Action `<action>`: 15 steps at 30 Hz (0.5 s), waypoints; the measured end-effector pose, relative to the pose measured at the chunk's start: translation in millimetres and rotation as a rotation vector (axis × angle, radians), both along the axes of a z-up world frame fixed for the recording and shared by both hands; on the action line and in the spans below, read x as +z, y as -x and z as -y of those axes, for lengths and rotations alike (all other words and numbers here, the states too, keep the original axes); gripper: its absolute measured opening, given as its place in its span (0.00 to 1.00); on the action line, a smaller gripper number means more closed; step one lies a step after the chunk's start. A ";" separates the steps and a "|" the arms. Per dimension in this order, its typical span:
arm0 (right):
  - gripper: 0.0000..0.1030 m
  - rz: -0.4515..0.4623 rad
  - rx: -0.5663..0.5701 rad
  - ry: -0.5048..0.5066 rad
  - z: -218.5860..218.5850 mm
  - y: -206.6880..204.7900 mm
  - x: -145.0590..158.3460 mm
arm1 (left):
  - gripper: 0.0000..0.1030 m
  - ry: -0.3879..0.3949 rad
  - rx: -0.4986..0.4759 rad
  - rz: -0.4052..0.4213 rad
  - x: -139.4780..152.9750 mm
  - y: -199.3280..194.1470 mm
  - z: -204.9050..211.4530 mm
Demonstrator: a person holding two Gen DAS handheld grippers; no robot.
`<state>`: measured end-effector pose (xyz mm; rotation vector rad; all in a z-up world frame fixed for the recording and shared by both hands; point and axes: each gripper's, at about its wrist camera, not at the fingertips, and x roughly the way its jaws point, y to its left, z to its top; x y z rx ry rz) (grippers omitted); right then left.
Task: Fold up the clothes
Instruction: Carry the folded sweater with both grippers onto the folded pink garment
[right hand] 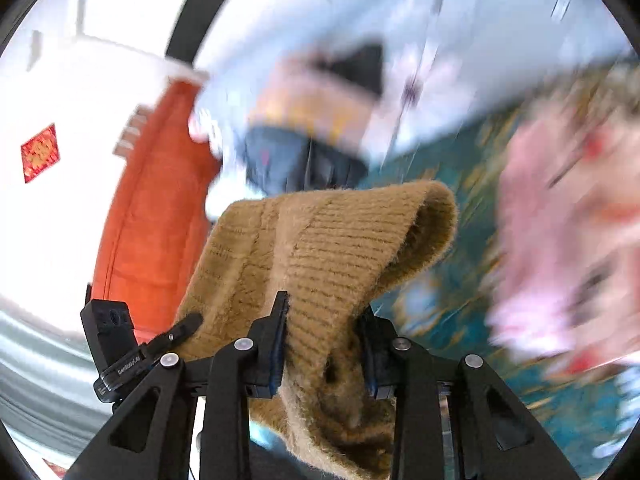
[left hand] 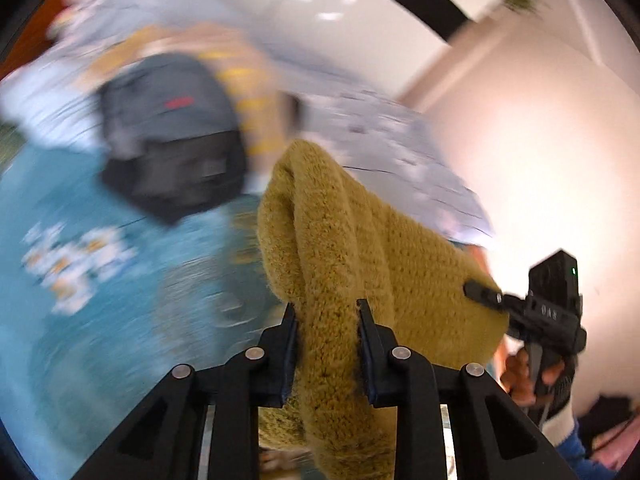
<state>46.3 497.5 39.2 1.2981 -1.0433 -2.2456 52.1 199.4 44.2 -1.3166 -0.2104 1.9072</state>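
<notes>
A mustard-yellow knitted garment [left hand: 340, 248] hangs in the air between both grippers. My left gripper [left hand: 326, 312] is shut on one bunched edge of it. My right gripper [right hand: 324, 312] is shut on another edge of the same garment [right hand: 332, 240], which folds over above the jaws. In the left wrist view the right gripper [left hand: 480, 294] shows at the right, pinching the garment's far edge. In the right wrist view the left gripper [right hand: 188, 326] shows at the lower left, also on the fabric. The background is motion-blurred.
A teal bedspread with white flowers [left hand: 80, 272] lies below. A blurred pile of clothes, dark grey [left hand: 168, 120] and pale floral [left hand: 392, 140], sits behind. A pink garment [right hand: 560, 220] lies at the right. An orange headboard [right hand: 152, 216] stands at the left.
</notes>
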 end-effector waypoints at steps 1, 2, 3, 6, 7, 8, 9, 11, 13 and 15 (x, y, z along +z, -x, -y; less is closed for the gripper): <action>0.31 -0.021 -0.027 -0.028 -23.3 -5.9 13.1 | 0.27 -0.018 -0.047 0.003 6.5 -3.5 -28.4; 0.31 -0.037 -0.054 -0.057 -45.5 -11.8 24.9 | 0.27 -0.026 -0.077 0.004 8.8 -5.9 -46.1; 0.31 -0.045 -0.079 -0.089 -66.5 -17.8 34.3 | 0.27 -0.029 -0.120 -0.004 11.4 -10.1 -73.4; 0.31 -0.045 -0.141 -0.163 -118.0 -32.9 49.9 | 0.27 0.016 -0.168 0.024 -3.6 -18.7 -113.6; 0.31 -0.041 -0.160 -0.186 -132.4 -37.0 52.4 | 0.27 0.037 -0.179 0.041 -12.0 -21.2 -124.0; 0.31 -0.034 -0.177 -0.210 -144.7 -40.2 52.5 | 0.28 0.058 -0.190 0.058 -20.5 -23.6 -134.5; 0.31 -0.025 -0.192 -0.226 -156.6 -42.9 50.7 | 0.30 0.079 -0.201 0.075 -29.0 -26.1 -144.9; 0.31 -0.004 -0.212 -0.240 -179.5 -46.6 40.5 | 0.42 0.120 -0.223 0.109 -46.0 -31.0 -165.7; 0.31 0.058 -0.243 -0.255 -201.0 -47.1 12.1 | 0.43 0.162 -0.244 0.142 -62.9 -35.9 -186.6; 0.31 0.174 -0.272 -0.257 -214.6 -44.6 -31.3 | 0.44 0.213 -0.247 0.161 -83.1 -38.2 -191.2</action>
